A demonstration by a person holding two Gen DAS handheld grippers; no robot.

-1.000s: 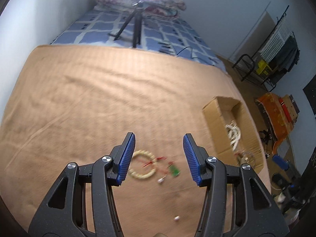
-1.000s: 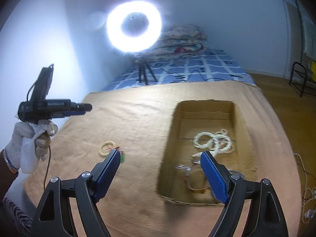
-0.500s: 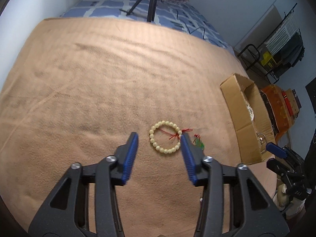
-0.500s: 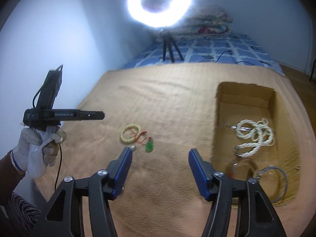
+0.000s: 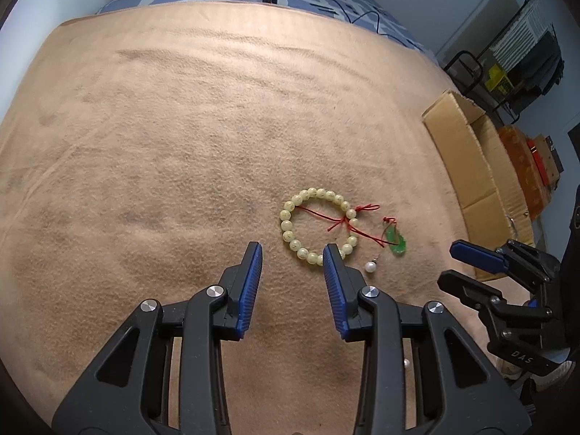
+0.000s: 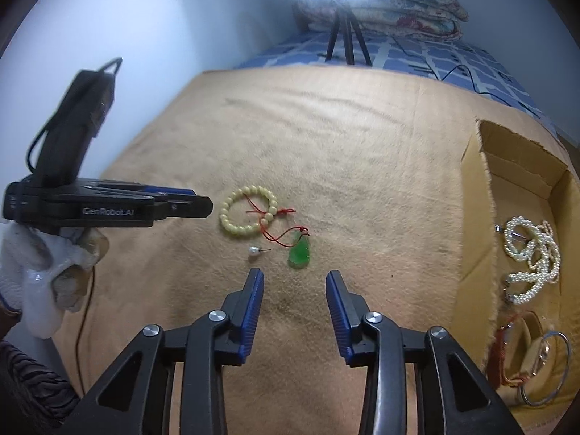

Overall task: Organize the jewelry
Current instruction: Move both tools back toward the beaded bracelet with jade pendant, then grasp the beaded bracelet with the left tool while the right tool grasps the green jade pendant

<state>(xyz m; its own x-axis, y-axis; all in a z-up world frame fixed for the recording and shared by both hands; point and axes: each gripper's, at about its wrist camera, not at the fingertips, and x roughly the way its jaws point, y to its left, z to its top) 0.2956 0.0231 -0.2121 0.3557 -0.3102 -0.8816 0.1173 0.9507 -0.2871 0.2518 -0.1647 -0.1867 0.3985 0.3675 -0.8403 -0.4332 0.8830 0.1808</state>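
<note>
A cream bead bracelet (image 5: 295,203) with a red cord lies on the tan blanket (image 5: 181,145); it also shows in the right wrist view (image 6: 232,199). Beside it lie a green pendant (image 5: 397,241) on red cord, also in the right wrist view (image 6: 300,250), and a pearl earring (image 5: 370,266), also in the right wrist view (image 6: 253,251). My left gripper (image 5: 293,253) is open and empty, its right finger at the bracelet's near edge. My right gripper (image 6: 294,279) is open and empty, just short of the pendant. An open cardboard box (image 6: 471,188) holds a pearl necklace (image 6: 533,253) and bangles (image 6: 543,366).
A second small pearl (image 5: 406,363) lies on the blanket near the left gripper's base. A ring light tripod (image 6: 342,36) stands on the blue checked bedding (image 6: 417,54) with folded quilts behind. A drying rack (image 5: 514,54) and orange items stand off the bed's right side.
Both grippers have moved toward the jewelry on the blanket. The right gripper swung left, away from the box, to face the pendant. Both have stayed open.
</note>
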